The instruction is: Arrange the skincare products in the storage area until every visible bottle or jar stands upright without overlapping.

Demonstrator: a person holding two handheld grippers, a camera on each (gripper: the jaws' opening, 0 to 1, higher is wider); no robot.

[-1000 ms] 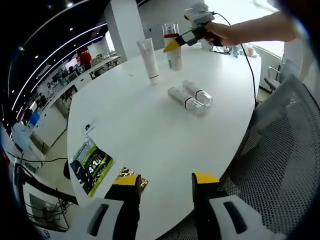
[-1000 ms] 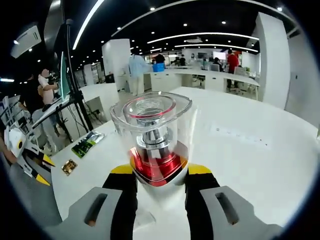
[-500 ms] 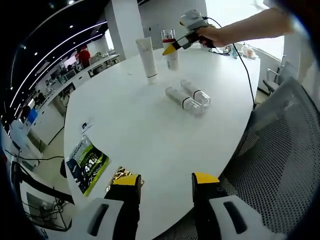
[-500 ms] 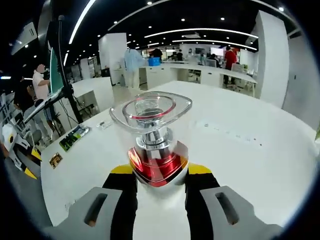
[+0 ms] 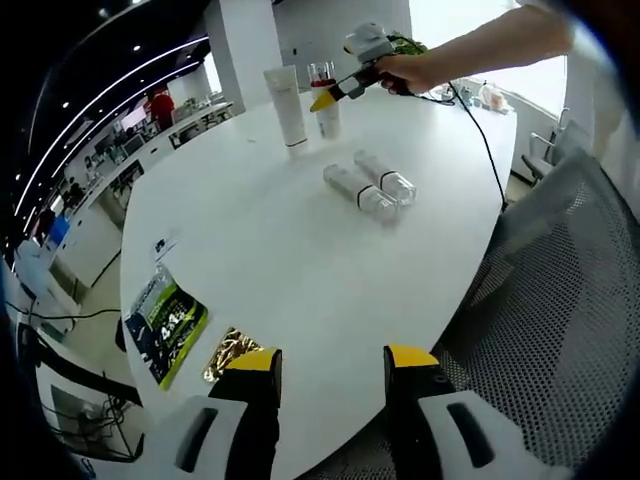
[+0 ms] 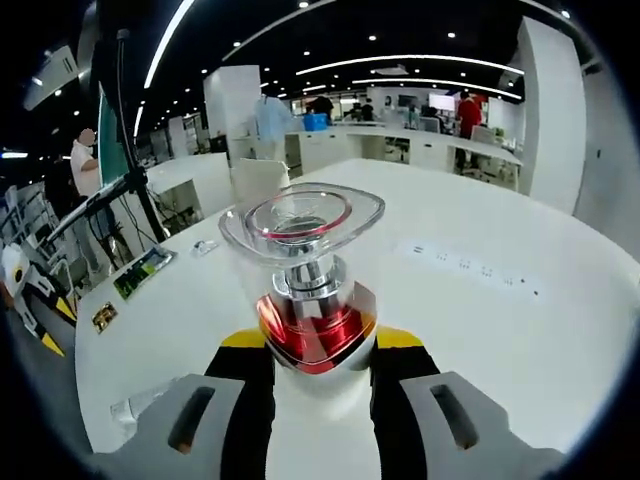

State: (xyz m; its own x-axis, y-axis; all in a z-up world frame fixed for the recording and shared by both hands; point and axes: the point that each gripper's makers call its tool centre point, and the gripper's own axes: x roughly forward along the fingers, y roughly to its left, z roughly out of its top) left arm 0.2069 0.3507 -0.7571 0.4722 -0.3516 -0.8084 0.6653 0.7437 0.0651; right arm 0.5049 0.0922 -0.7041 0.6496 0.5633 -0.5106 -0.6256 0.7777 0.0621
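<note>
The right gripper's fingers [image 6: 250, 375] were found clamped on the red-collared pump bottle [image 6: 312, 290], held upright near the desk's [image 5: 290, 270] far edge beside an upright white tube [image 5: 284, 106]. Two clear bottles [image 5: 368, 186] remained lying mid-desk. The left gripper [image 5: 325, 372] was noted spread, holding nothing.

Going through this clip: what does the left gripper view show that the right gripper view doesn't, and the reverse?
Left gripper view: two clear bottles lying side by side, a white tube standing upright, a mesh chair, and the open left tongs.
Right gripper view: a close look at the right tongs shut on the red-collared bottle, with its clear cap, and office desks behind.
Shared: the white table, the red-collared bottle, the green packet and the gold packet.
</note>
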